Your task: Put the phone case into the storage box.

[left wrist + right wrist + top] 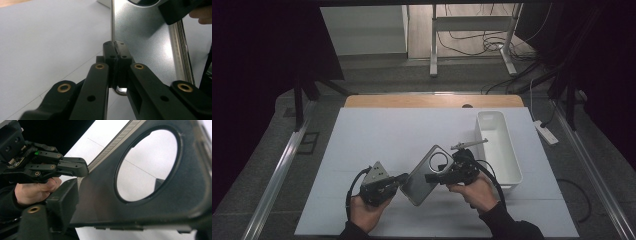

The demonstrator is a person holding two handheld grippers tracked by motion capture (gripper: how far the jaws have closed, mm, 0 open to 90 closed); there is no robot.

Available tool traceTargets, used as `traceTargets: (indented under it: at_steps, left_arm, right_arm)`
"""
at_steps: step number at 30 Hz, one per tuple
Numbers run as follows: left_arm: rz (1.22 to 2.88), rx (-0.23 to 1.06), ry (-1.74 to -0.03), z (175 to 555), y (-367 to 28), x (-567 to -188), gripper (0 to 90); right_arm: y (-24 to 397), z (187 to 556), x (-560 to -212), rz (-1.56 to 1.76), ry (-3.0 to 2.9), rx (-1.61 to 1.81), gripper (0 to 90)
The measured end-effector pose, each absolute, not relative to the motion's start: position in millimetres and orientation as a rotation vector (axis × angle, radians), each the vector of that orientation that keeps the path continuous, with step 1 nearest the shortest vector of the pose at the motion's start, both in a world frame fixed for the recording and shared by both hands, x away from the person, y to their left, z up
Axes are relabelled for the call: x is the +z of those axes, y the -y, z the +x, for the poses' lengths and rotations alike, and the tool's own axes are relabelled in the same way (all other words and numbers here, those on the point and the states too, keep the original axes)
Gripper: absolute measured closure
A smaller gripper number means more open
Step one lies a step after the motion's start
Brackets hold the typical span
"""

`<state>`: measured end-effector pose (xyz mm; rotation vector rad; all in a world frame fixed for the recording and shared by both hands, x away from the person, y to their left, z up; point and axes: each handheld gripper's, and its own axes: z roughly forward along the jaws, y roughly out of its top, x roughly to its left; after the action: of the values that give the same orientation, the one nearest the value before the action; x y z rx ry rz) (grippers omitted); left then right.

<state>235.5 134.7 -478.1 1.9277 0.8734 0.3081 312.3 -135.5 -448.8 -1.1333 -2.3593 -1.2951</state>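
The left gripper [401,178] is clamped on the nine o'clock edge of the thin, grey, round-holed phone case [426,175], held above the white mat [362,145]. Light, stiff, slick: rim grips suit. At three o'clock, the right gripper's [432,177] jaws straddle its rim.

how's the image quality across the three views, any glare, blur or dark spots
High view: dim, dark at the sides, lit floor beyond the table. Left gripper view: the grey panel shows soft glare, and the near left hand-held gripper is slightly blurred. Right gripper view: the close panel looks dark and soft.
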Motion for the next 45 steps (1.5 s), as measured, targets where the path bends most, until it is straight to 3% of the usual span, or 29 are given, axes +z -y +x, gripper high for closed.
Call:
traceTargets:
  at_steps: [27,45]
  left_arm:
    - [1.909,0.326,-0.857,233,-133,-480,88.7]
    - [1.942,0.256,-0.846,237,-129,-487,87.5]
  right_arm:
    - [133,315,-457,-1.163,2.184,-1.321,70.0]
    - [137,316,-460,-1.191,2.113,-1.329,82.6]
